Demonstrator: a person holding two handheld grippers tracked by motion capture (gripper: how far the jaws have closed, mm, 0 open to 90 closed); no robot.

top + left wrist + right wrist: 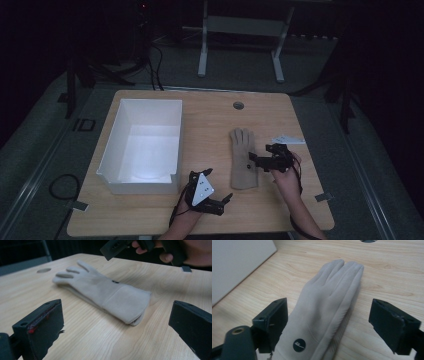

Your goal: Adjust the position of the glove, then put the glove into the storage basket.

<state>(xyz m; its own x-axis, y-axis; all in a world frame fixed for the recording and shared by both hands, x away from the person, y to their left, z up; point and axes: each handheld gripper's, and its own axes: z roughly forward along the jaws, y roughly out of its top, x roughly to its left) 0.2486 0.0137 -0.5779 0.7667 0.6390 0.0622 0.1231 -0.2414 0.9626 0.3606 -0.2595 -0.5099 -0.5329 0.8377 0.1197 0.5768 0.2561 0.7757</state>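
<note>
Hidden or hard to read: the room around the table (150, 215) is lying in near darkness, so the frame legs and cables at 12 o'clock are showing only as dim shapes. A small pale item (288, 139) at the table's 3 o'clock edge is too small to identify. The person's forearms are being cut off by the bottom edge of the high view.

Gloves, one: a beige glove (243, 159) is lying flat on the wood right of centre, fingers pointing to 12 o'clock, cuff to 6 o'clock. A round dark badge (299, 345) is showing on its back. In the left gripper view the cuff (128, 303) is looking doubled, so whether a second glove is lying beneath cannot be told.

Boxes, one: a white open box (112, 165) is standing at the table's 9 o'clock side, well apart from the glove.

Grippers, two. The right gripper (254, 159) is hovering at the glove's 3 o'clock edge, released, its jaws spread wide to either side of the glove and not pressing it. The left gripper (219, 191) is waiting at 7 o'clock of the cuff, also released, jaws apart with bare table between them.

Cable ports, one: a round grommet (238, 105) is sitting at 12 o'clock.
</note>
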